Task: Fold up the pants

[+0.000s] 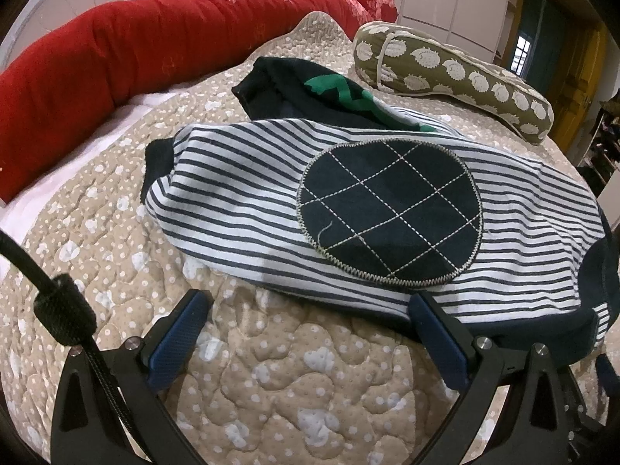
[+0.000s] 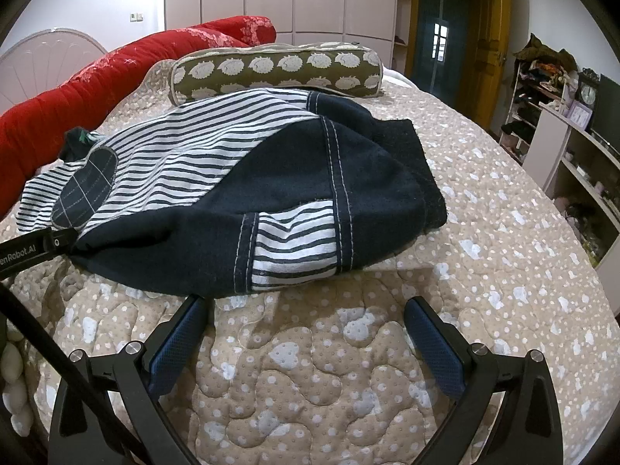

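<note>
Left gripper (image 1: 310, 302), fingers spread wide and holding nothing, sits at the near hem of the striped pants (image 1: 248, 193), which lie bunched in a heap mid-quilt (image 1: 271, 387), one blue pad just touching the cloth below the round navy patch (image 1: 387, 209). Right gripper (image 2: 306, 310), equally wide and empty, hovers just short of the navy waistband end (image 2: 271, 201). The knit looks light, soft and limp, likely to sag and slide, so a pinch on the thicker stitched seams or waistband should hold best.
</note>
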